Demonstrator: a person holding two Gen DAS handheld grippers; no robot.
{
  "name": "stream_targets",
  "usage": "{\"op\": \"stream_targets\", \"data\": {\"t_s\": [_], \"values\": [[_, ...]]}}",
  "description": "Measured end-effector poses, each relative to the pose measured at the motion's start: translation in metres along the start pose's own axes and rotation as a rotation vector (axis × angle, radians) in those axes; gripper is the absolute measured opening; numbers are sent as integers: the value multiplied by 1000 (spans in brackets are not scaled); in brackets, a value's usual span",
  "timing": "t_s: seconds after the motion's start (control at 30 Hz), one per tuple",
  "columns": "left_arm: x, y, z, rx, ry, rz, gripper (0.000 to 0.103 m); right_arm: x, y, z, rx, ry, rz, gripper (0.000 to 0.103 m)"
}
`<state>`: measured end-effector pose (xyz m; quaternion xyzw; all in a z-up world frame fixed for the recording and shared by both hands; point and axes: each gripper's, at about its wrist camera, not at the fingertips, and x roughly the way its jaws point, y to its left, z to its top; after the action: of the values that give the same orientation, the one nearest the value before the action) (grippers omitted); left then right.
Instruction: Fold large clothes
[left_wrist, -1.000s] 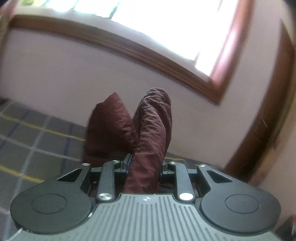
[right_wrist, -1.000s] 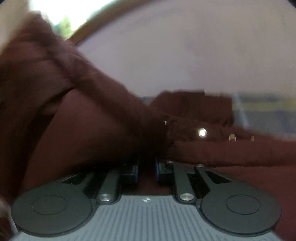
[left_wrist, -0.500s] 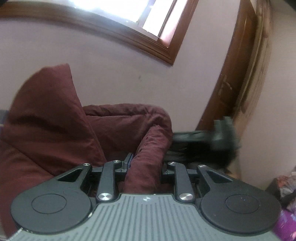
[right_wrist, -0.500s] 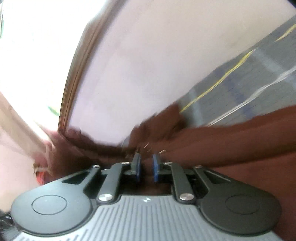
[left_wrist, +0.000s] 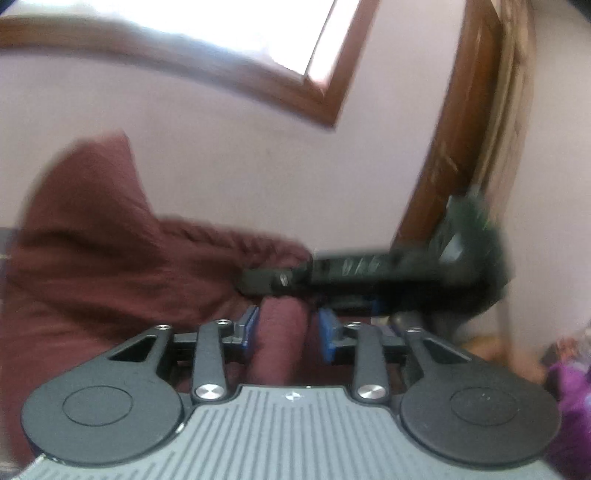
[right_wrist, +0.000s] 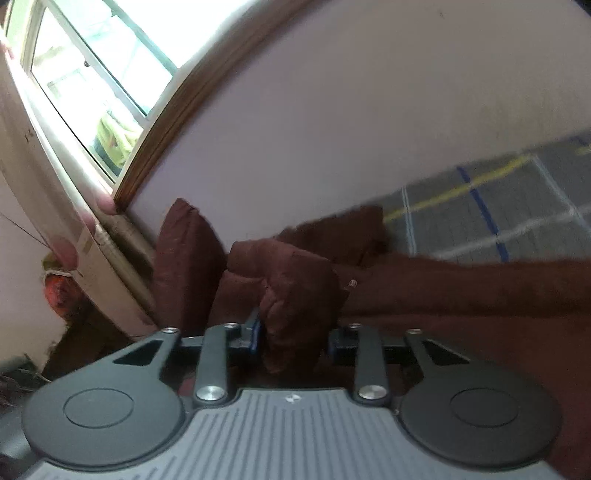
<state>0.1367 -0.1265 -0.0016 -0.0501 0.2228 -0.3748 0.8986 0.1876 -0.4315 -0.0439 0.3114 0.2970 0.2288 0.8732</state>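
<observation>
A large maroon garment (left_wrist: 110, 266) lies heaped on the bed, one corner standing up against the wall. A rolled fold of it runs between the blue pads of my left gripper (left_wrist: 288, 330), whose jaws are opening; a gap shows at the right pad. Just beyond, my right gripper (left_wrist: 266, 280) reaches in from the right, blurred. In the right wrist view, the right gripper (right_wrist: 295, 336) is shut on a thick bunch of the garment (right_wrist: 295, 295). More cloth stretches off to the right.
A grey bedcover (right_wrist: 480, 206) with yellow, blue and white lines lies past the garment. The pale wall and a wood-framed window (left_wrist: 258, 55) are close behind. A brown door frame (left_wrist: 461, 129) stands at the right, with purple items (left_wrist: 569, 387) below.
The left jaws have widened around the fold, which now sits lower. The right gripper has come into the left view. The right view swung from close cloth to the wall and window.
</observation>
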Motion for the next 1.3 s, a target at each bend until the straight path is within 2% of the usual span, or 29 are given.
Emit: {"op": "stream_targets", "data": {"t_s": [0.03, 0.07, 0.1, 0.13, 0.17, 0.2, 0.27, 0.3, 0.37, 0.4, 0.43, 0.47, 0.53, 0.57, 0.6, 0.67, 0.73, 0.8, 0.9, 1.0, 1.03, 1.1, 1.13, 1.17, 1.2, 1.27, 1.3], "values": [[-16, 2, 7, -4, -36, 23, 63, -3, 1, 0, -19, -20, -25, 24], [-34, 6, 13, -8, -75, 57, 92, -6, 2, 1, -29, -37, -38, 23], [-50, 9, 17, -8, -124, 97, 103, -9, 2, 2, -36, -52, -46, 22], [-68, 13, 21, 4, -194, 151, 102, -14, 3, 3, -49, -61, -51, 21], [-79, 17, 24, 37, -222, 206, 103, -18, 4, 5, -62, -64, -50, 21], [-82, 23, 28, 85, -222, 265, 103, -21, 6, 5, -78, -66, -52, 20], [-77, 43, 29, 81, -185, 329, 100, -27, 10, 5, -109, -63, -62, 20], [-72, 56, 29, 55, -164, 329, 98, -27, 10, 3, -114, -63, -67, 20], [-53, 82, 26, 0, -99, 310, 84, -27, 9, 1, -121, -61, -70, 20], [-40, 92, 24, -26, -61, 295, 81, -29, 8, 0, -116, -63, -72, 20], [-25, 102, 21, -62, -12, 247, 73, -24, 5, -1, -106, -66, -74, 20], [-15, 107, 18, -100, 16, 204, 59, -25, 2, -1, -99, -69, -71, 20], [7, 107, 13, -202, 52, 85, 52, -29, -5, -3, -91, -78, -74, 19], [12, 100, 13, -210, 44, 42, 51, -35, -7, -2, -89, -85, -71, 19], [16, 86, 14, -189, 40, -7, 47, -41, -11, -1, -81, -96, -65, 19], [25, 50, 16, -125, 57, -119, 29, -54, -20, 0, -68, -118, -56, 19], [38, 11, 12, -29, 77, -170, 21, -66, -35, -1, -46, -144, -50, 19], [52, -14, 5, 35, 95, -207, 21, -77, -54, -6, -9, -162, -64, 19], [78, -22, -8, -27, 150, -268, 20, -83, -85, -25, 57, -148, -109, 19], [74, -36, -11, 7, 134, -283, 20, -89, -107, -49, 117, -147, -92, 19], [67, -40, -9, 27, 117, -283, 24, -89, -110, -53, 121, -146, -86, 19], [50, -49, -9, 69, 56, -265, 39, -90, -112, -58, 127, -149, -81, 19], [44, -47, -7, 101, 14, -232, 51, -90, -112, -58, 133, -149, -78, 19], [44, -44, -9, 109, 2, -213, 55, -90, -112, -57, 138, -151, -74, 19], [52, -37, -11, 86, 31, -207, 53, -90, -112, -56, 148, -158, -69, 21], [64, -24, -20, 18, 90, -226, 38, -93, -109, -47, 173, -164, -72, 26], [67, -18, -23, -3, 90, -228, 36, -97, -100, -38, 146, -166, -114, 32]]}}
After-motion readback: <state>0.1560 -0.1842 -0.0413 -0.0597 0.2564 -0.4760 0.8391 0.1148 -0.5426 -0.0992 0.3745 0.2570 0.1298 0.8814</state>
